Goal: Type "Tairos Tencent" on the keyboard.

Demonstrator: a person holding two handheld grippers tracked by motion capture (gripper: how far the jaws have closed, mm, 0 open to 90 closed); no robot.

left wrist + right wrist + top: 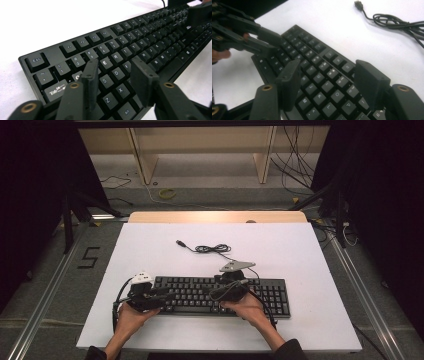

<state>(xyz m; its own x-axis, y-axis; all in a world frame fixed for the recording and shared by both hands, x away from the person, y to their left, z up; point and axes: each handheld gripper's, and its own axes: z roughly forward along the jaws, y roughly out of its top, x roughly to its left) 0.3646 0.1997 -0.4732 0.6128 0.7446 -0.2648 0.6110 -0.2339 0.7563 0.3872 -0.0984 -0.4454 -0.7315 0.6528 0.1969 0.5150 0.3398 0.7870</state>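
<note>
Here, a white table point(165, 250) spreads under the high view, with a strip of bare wood showing along its far edge. A black keyboard point(272, 295) lies on the near half of it, long side running left to right, close to the person's edge and a little right of the middle. From its back a black cable point(212, 248) runs to a loose coil on the white surface behind it, ending in a plug point(179, 242) that lies free on the table, well apart from the keys. The person's left hand point(127, 317) holds the left gripper point(161, 295) at the left end of the keyboard, tips pointing right over the first columns of keys. In the left gripper view its two black jaws stand apart with a clear gap between them, over the letter keys near the left end, and nothing sits between them; I cannot tell whether the tips touch the keys. The right hand point(247, 307) holds the right gripper point(212, 292) over the middle of the keyboard, a grey three-cornered plate on top of it. In the right gripper view its jaws are spread wide over the right-hand letter keys, holding nothing, and the left gripper shows farther off above the board's far end.
</note>
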